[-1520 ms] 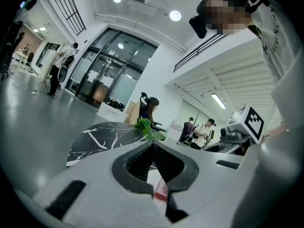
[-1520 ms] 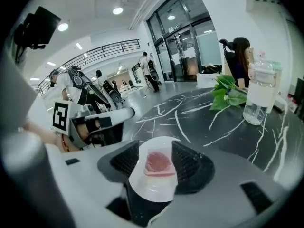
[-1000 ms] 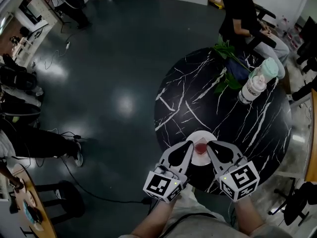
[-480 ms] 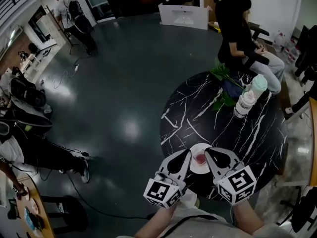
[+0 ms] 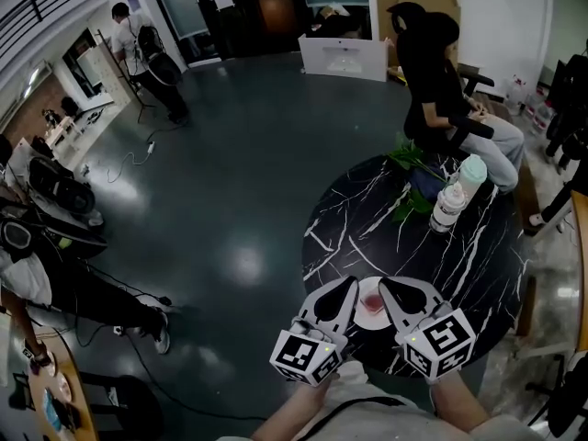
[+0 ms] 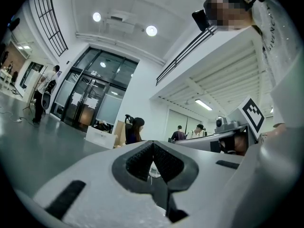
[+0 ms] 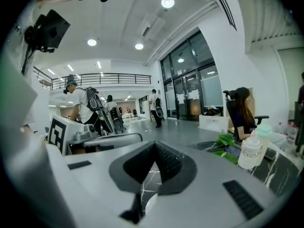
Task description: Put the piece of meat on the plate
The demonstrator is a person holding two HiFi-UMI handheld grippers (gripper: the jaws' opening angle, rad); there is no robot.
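A pink piece of meat [image 5: 371, 299] lies on a small white plate [image 5: 368, 320] near the front edge of the black marble table [image 5: 459, 246]. My left gripper [image 5: 350, 288] is just left of the plate and my right gripper [image 5: 386, 287] just right of it. Both are raised above it with their tips angled toward each other. In the left gripper view the left gripper [image 6: 153, 145] has its jaws meeting, with nothing in them. The right gripper [image 7: 155, 146] has just finished closing and is shut on nothing. A sliver of the plate [image 7: 150, 204] shows below it.
A clear bottle [image 5: 449, 205] with a mint-green cup [image 5: 472, 170] beside it and a leafy plant [image 5: 411, 165] stand at the table's far side. A person [image 5: 441, 81] sits on a chair behind the table. Dark floor spreads to the left, with people and gear at its edges.
Both grippers and the head view have risen, so the table and plate look smaller and more of the room shows. The meat stays on the plate.
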